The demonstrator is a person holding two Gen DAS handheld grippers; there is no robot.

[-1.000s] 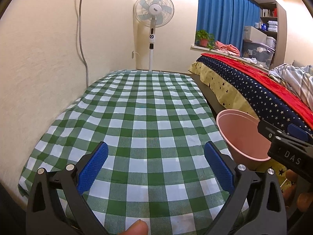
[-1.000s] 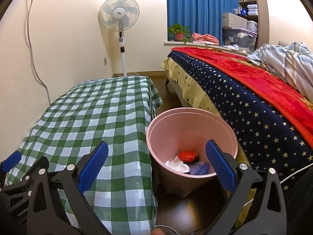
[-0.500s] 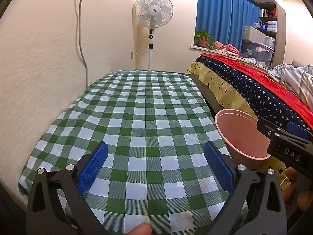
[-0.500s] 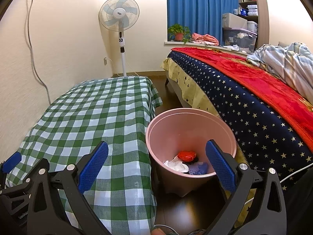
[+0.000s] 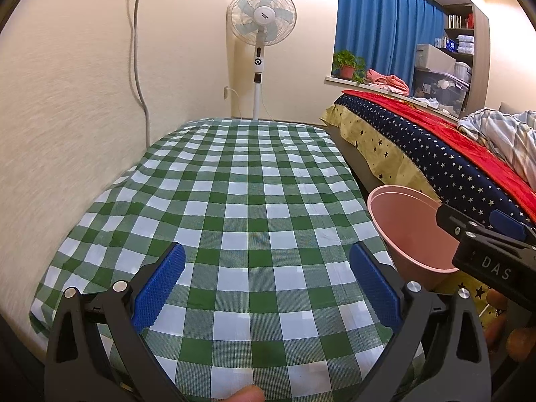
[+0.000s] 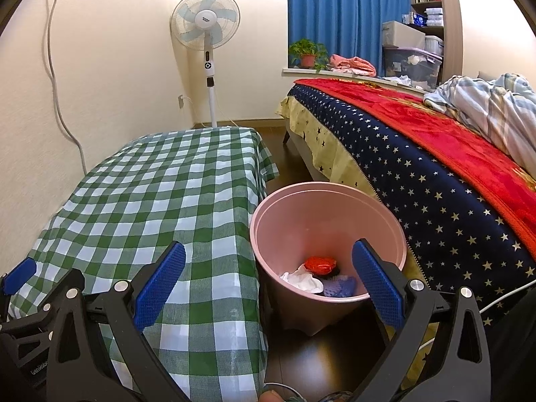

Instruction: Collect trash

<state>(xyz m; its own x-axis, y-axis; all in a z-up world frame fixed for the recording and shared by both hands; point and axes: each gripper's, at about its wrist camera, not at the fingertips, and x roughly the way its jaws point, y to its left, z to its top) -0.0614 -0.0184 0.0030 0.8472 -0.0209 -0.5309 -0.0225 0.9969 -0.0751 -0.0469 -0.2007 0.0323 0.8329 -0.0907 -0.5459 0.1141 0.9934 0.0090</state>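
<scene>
Little has shifted over the last second: both views have eased back a touch, so the pink bin sits slightly lower and farther off, while its contents lie as before. It stands on the dark floor, wedged between the table's green-checked cloth and the star-patterned bed cover, touching or nearly touching both. At its bottom lie a red crumpled piece, a white wad and a bluish scrap (what each is made of I cannot tell). Beyond the table stands a white pedestal fan against the wall, with a potted plant on the sill before blue curtains. The right gripper hovers above the bin's near rim, jaws spread wide and empty. The left gripper hangs over the bare cloth, equally wide apart, holding nothing.
</scene>
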